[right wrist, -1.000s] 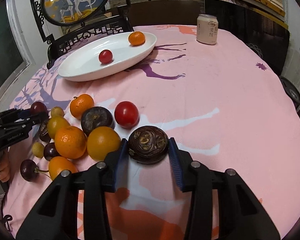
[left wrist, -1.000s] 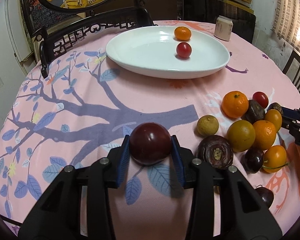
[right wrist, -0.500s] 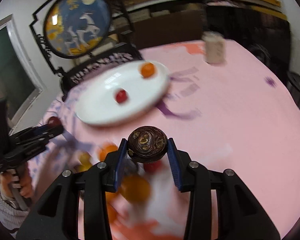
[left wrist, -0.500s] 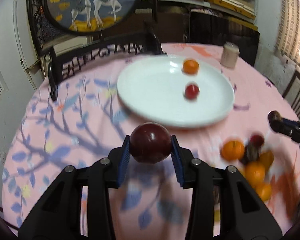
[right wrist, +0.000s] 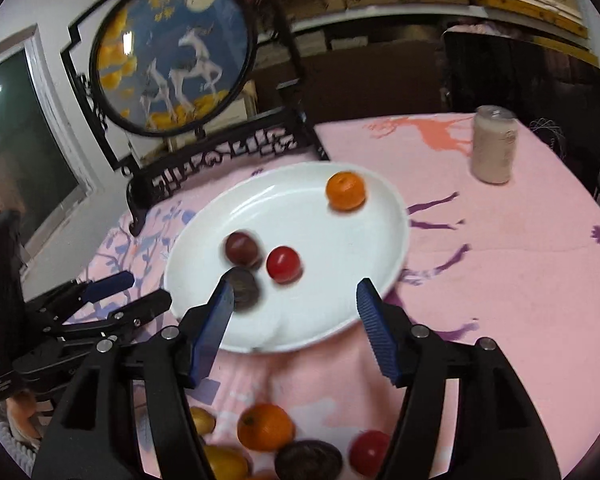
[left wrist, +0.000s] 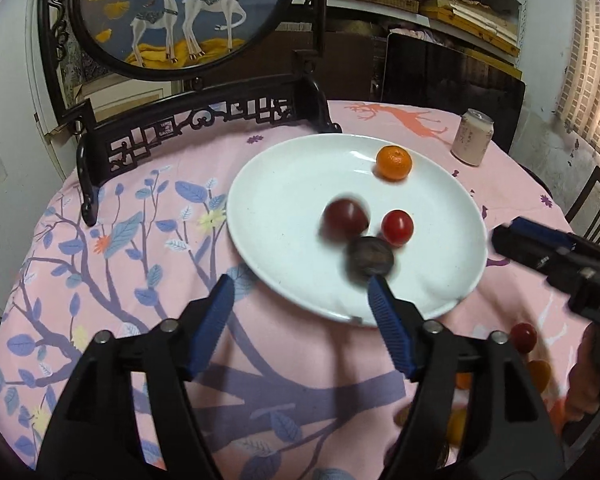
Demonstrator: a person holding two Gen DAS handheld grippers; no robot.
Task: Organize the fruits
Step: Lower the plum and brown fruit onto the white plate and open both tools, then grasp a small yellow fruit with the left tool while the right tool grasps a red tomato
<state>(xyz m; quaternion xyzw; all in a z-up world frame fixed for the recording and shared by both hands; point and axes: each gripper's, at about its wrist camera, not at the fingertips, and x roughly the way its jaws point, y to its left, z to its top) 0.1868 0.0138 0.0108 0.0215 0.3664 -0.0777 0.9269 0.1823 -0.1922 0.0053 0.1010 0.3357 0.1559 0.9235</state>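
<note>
Both fruits (2, seemingly rolling) left grippers.

The left gripper is hanging with its blue-padded fingers spread wide, nothing between them. The right gripper is doing the same, jaws splayed and empty. Both are pointing forward and slightly downward, side by side, the right one reaching in from the right of the left wrist view. A bare hand is gripping its handle.
</note>
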